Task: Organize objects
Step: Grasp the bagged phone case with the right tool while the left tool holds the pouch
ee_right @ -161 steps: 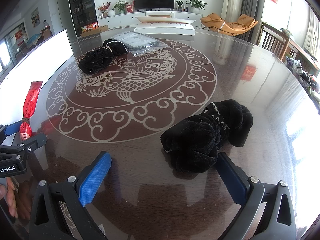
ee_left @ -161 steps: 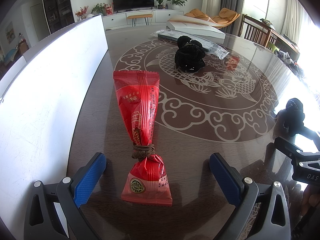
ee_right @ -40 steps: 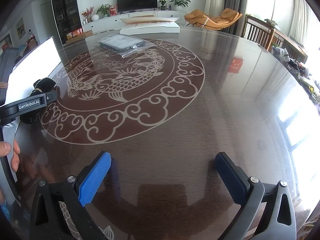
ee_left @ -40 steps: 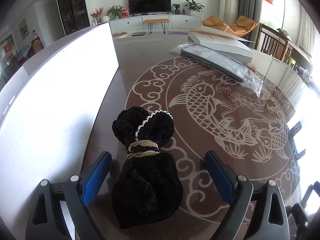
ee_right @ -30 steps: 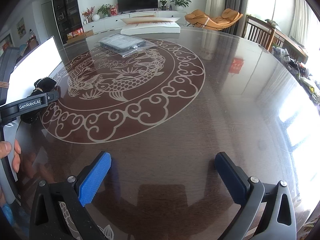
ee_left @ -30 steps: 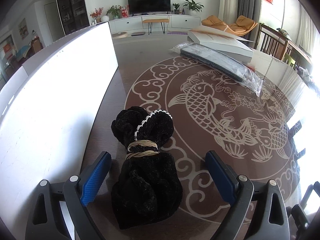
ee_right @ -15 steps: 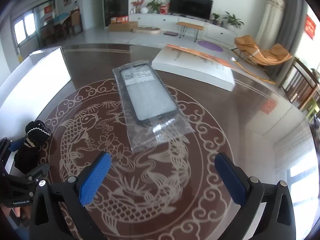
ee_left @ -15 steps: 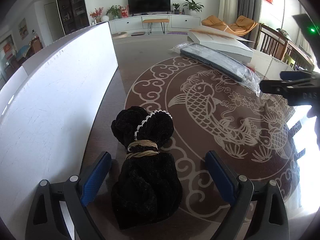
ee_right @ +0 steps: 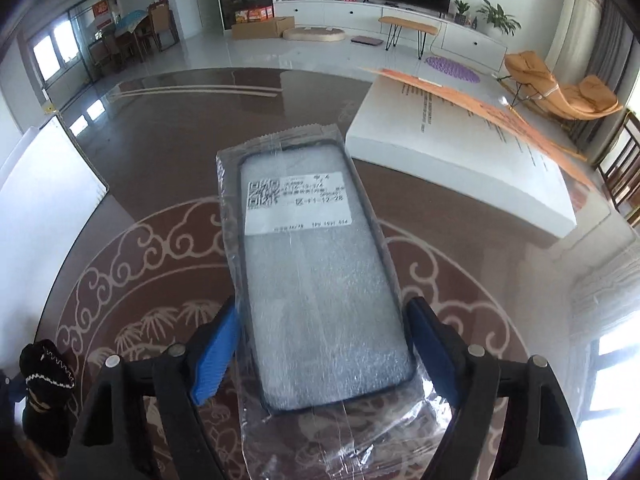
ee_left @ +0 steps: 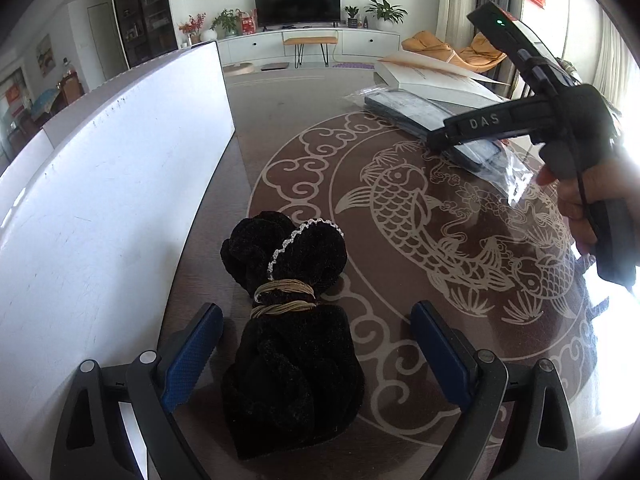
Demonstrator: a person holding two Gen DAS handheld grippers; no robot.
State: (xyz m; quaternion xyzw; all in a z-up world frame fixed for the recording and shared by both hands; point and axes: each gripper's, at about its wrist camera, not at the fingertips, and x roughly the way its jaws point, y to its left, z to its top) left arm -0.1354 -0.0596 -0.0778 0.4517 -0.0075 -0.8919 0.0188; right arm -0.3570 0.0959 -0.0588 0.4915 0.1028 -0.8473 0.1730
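Bag [ee_right: 320, 292]: clear plastic, held a dark phone case, lay at frame centre on the table [ee_right: 500, 280].
Right gripper [ee_right: 320, 344]: jaws closing, bag between, not yet pressing.
Left gripper [ee_left: 316, 348]: jaws apart around the black pouch [ee_left: 292, 320].

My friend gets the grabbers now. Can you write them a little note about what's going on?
Left gripper: open, straddling the tied black velvet pouch on the table beside the white board; pads not touching it.
Right gripper: jaws closing around the bagged phone case, which lies flat near the white box; left pad at the bag's edge, no firm grip visible yet.
Done: pouch sits by the board.
Left: grip the case and put it in place.
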